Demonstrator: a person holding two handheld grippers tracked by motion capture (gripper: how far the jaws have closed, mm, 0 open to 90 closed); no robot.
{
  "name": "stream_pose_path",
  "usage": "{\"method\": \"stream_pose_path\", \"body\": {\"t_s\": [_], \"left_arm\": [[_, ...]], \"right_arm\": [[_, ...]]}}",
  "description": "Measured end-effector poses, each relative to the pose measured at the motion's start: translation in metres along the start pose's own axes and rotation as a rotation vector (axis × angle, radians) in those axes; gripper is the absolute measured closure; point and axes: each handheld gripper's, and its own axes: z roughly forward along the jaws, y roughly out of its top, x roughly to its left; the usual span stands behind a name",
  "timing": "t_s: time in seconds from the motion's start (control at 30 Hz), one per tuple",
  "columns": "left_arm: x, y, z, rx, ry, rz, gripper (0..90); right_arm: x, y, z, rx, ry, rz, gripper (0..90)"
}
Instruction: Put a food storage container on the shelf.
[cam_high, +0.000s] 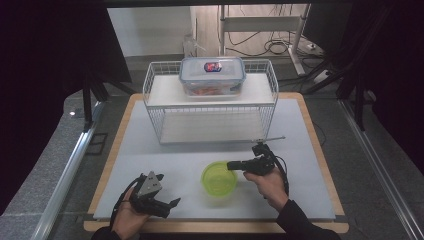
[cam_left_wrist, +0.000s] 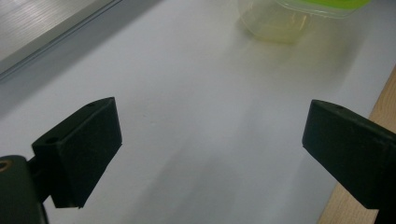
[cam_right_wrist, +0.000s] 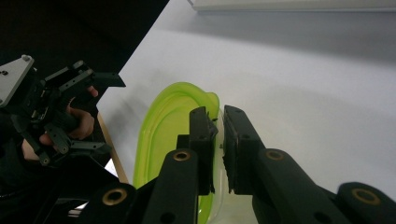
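1. Right gripper (cam_right_wrist: 218, 151): I have its jaws pinched nearly together on the rim of the green bowl (cam_high: 219, 179), one jaw inside the wall, one outside, by the small tab on the lip.
2. Green bowl: it sits on the table (cam_high: 165, 165), ahead of my left jaws and reaching under my right ones.
3. Left gripper (cam_left_wrist: 210, 144): jaws spread wide, nothing between them, bare table ahead.
4. Wire rack (cam_high: 210, 107) with a lidded container (cam_high: 212, 75) on its shelf: far beyond both jaws.
5. Risk, as I judge it: the grip takes only a thin edge, so lifting could tilt the bowl and let the rim slip out; the soft-looking wall may also buckle.
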Motion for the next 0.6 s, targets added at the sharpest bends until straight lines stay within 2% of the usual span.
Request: {"method": "stream_pose_path", "body": {"t_s": [0.3,0.37,0.6], "left_arm": [[0.000,0.000,0.000,-0.001,-0.001,-0.001,4.6],[0.000,0.000,0.000,-0.001,0.000,0.000,4.6],[0.000,0.000,0.000,0.000,-0.001,0.000,4.6]], "right_arm": [[0.000,0.008,-0.010,-0.047,0.015,0.004,84.6],[0.000,0.009,-0.010,-0.048,0.002,-0.006,84.6],[0.003,0.014,-0.016,-0.080,0.030,-0.004,84.6]]}}
